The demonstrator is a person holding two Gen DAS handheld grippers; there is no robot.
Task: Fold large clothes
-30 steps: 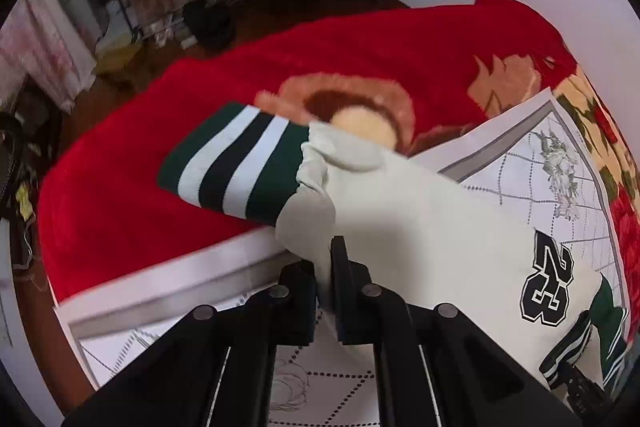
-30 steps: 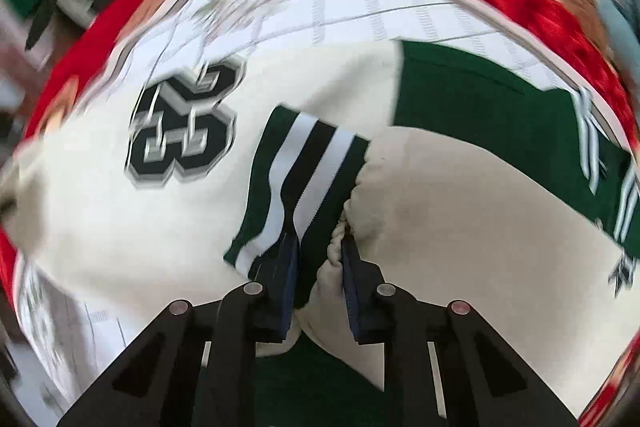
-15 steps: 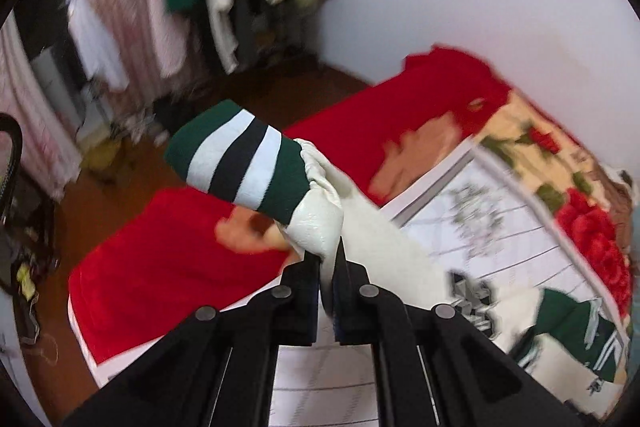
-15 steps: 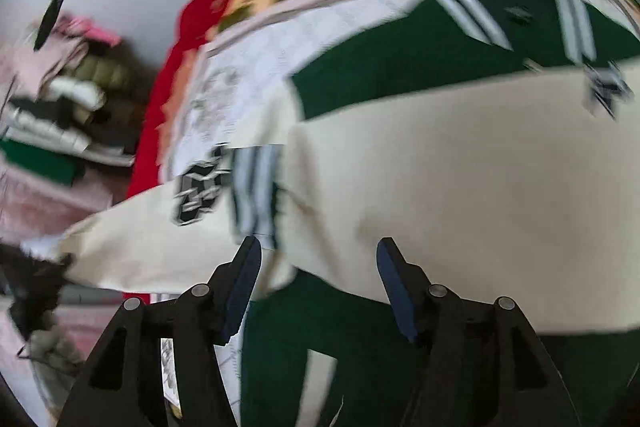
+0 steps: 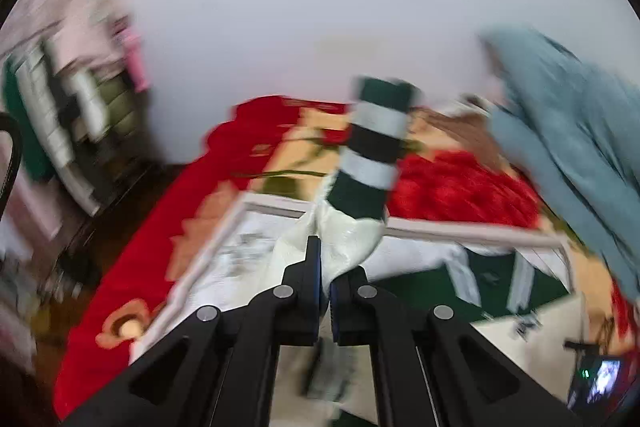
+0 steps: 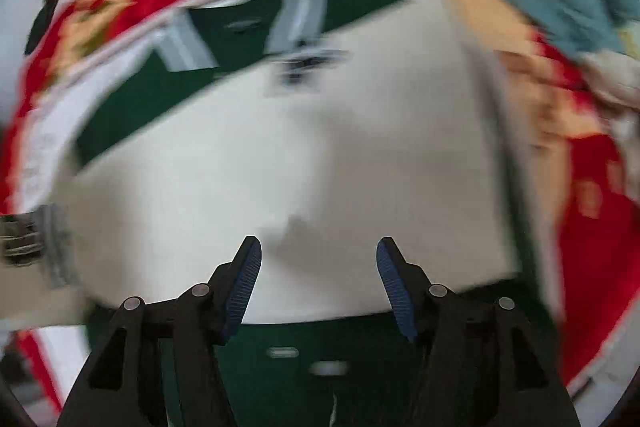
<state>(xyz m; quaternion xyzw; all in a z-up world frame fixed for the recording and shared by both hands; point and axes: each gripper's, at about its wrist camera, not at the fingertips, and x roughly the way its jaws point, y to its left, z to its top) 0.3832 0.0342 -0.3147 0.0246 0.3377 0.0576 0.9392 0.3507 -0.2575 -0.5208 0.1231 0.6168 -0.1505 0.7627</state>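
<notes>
Lying across the bed (image 6: 592,227), the cream and green jacket (image 6: 320,147) looks only partly folded: one sleeve seems laid over the body, while the other sleeve (image 5: 372,155) hangs in mid-frame, striped cuff uppermost. The left gripper (image 5: 325,267) is clamped tight on that sleeve's cream cloth, angled down toward the bed. The right gripper (image 6: 318,267) points steeply down over the jacket's cream panel, fingers apart, holding nothing.

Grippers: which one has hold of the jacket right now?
The left gripper: shut on the cream sleeve below its striped cuff. The right gripper is open, nothing between its pads.
</notes>
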